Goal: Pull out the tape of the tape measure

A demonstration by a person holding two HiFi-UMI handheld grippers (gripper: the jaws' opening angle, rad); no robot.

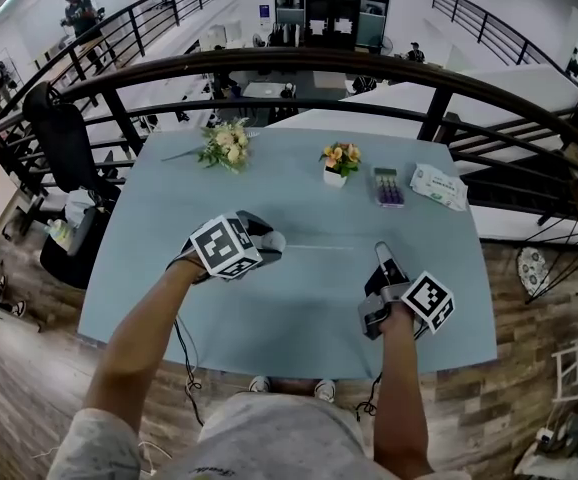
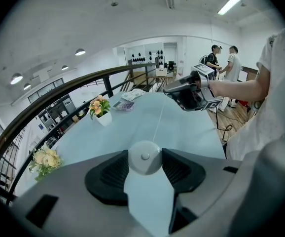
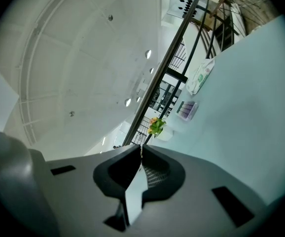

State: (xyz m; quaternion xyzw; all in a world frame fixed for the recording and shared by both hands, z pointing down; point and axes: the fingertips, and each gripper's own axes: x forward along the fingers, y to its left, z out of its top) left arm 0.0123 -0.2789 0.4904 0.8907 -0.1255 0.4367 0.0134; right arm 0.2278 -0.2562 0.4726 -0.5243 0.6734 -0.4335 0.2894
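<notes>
The left tongs [image 2: 145, 173] stand fairly wide, clamped on the round white tape measure [image 2: 145, 156] and tilted down over the near left of the surface [image 1: 299, 318]. A thin tape [image 1: 331, 247] runs from the case across to the right tongs [image 3: 141, 151], whose tips press together on its end. Flowers [image 1: 340, 158] and a calculator [image 1: 387, 186] sit near the far edge.

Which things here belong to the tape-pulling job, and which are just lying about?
Job: tape measure, its tape, left hand-held gripper, right hand-held gripper.
Lying about: loose flowers, potted flowers, calculator, wipes pack.
</notes>
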